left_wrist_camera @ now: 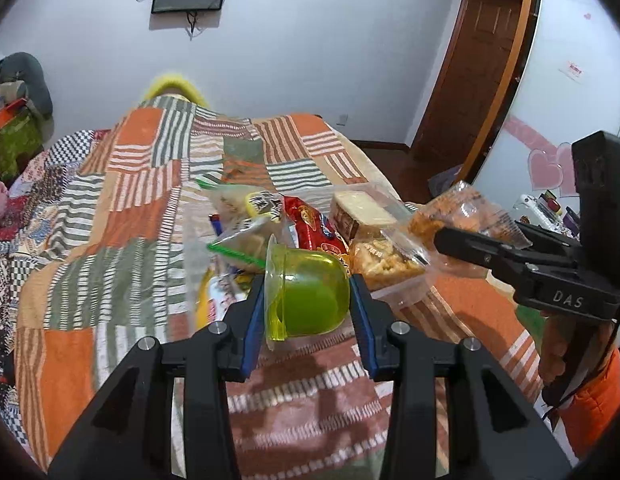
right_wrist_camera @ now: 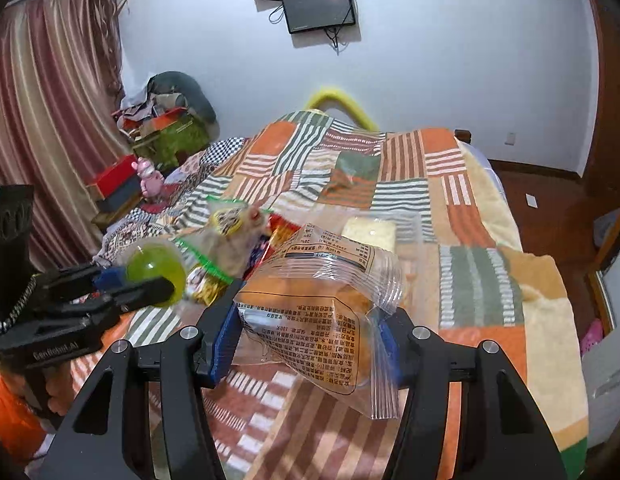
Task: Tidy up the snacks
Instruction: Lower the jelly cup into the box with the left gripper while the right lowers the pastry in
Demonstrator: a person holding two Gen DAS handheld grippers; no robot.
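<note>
Green jelly cup (left_wrist_camera: 310,292): clamped sideways by left gripper (left_wrist_camera: 308,312).
Clear snack bag (right_wrist_camera: 310,320): pinched by right gripper (right_wrist_camera: 306,340).
Risk: bag's slick film could slip toward six o'clock.

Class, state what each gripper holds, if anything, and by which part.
The left gripper clamps a green jelly cup across its rim and base. The right gripper grips a clear snack bag across its middle.
</note>
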